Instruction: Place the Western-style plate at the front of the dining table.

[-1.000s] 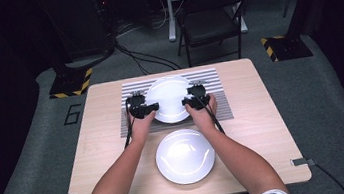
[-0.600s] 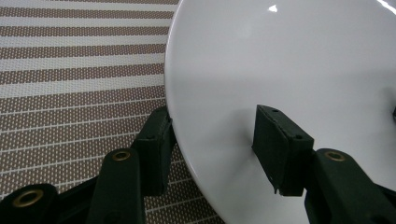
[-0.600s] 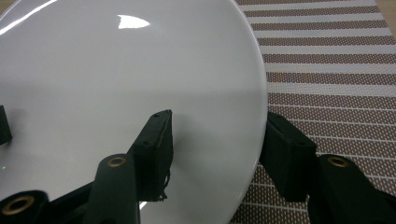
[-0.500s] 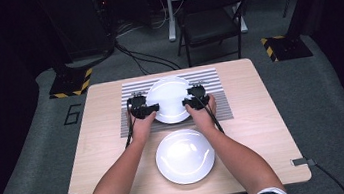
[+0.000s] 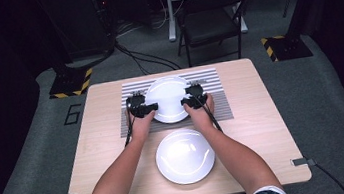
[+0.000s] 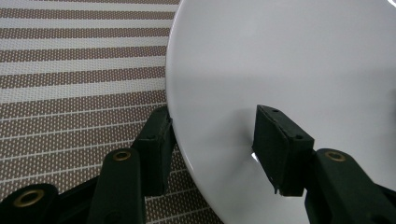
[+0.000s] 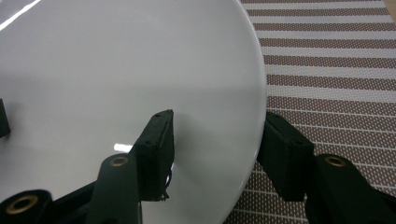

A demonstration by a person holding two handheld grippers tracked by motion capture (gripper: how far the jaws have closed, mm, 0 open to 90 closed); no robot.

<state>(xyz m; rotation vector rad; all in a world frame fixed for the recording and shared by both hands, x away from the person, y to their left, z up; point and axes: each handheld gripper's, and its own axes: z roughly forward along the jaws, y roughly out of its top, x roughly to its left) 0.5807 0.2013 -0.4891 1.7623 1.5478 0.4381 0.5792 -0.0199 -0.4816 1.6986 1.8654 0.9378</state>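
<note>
Plate (image 5: 169,99) rim between both level grippers

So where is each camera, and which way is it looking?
High view: above the person's side, looking forward and down at the table; forearms, left gripper, right gripper.
Left gripper view: rides the left gripper, looking along its jaws astride the far plate rim.
Right gripper view: rides the right gripper, jaws astride the opposite rim.
Shared: all show that plate on the striped mat.

Both forearms reach toward the far side; left gripper (image 5: 142,107) and right gripper (image 5: 194,98) face each other, jaws nearly closed, level.
</note>
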